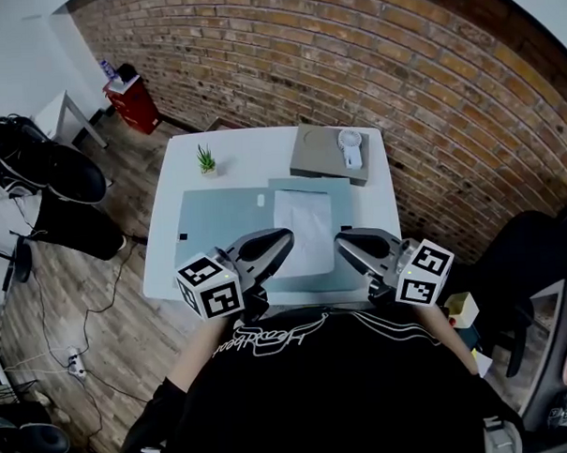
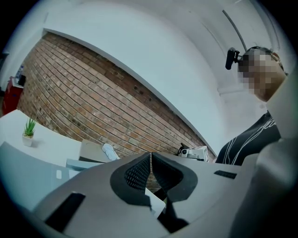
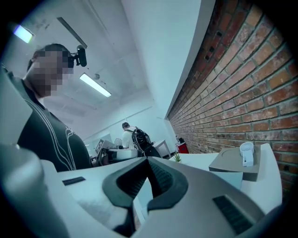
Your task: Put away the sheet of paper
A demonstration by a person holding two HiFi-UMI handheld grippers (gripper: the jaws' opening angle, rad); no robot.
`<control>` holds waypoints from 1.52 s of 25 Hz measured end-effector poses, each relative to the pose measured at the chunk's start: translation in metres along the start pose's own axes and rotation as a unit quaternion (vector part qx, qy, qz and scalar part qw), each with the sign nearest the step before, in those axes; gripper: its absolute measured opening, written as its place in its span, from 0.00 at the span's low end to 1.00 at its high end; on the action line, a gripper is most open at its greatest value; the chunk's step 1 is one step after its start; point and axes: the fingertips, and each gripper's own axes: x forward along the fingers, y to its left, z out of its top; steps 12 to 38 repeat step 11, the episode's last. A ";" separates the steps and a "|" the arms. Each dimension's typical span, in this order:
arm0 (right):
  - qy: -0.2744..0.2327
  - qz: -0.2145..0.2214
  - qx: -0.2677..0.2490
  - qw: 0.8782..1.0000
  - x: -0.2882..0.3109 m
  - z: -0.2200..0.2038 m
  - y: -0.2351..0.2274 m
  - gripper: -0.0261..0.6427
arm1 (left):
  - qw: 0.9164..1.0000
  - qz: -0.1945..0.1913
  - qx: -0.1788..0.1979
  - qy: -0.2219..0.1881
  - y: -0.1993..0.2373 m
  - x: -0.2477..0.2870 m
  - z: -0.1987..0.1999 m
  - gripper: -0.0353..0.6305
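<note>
Near table (image 1: 252, 152) edge: sheet of paper (image 1: 303, 220), still flat on blue folder (image 1: 222, 214), not put away. Left gripper (image 1: 282, 238), right gripper (image 1: 342, 237): jaws closed, apparently pinching its side edges.

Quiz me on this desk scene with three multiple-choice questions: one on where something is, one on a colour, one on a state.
1. Where is the plant? A far left of the table; B on a shelf; C on a chair.
2. What colour is the fan on the box? A red; B white; C black.
3. How is the sheet? A crumpled; B rolled up; C lying flat.
Answers: 1 A, it stands near the table's far left corner. 2 B, it shows white against the grey box. 3 C, it looks smooth and unfolded.
</note>
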 end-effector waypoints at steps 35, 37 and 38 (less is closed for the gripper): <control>-0.003 -0.016 0.008 1.000 0.001 -0.003 -0.008 0.04 | 1.000 -0.004 -0.018 0.019 0.008 0.004 -0.006 0.11; -0.003 -0.016 0.008 1.000 0.001 -0.003 -0.008 0.04 | 1.000 -0.004 -0.018 0.019 0.008 0.004 -0.006 0.11; -0.003 -0.016 0.008 1.000 0.001 -0.003 -0.008 0.04 | 1.000 -0.004 -0.018 0.019 0.008 0.004 -0.006 0.11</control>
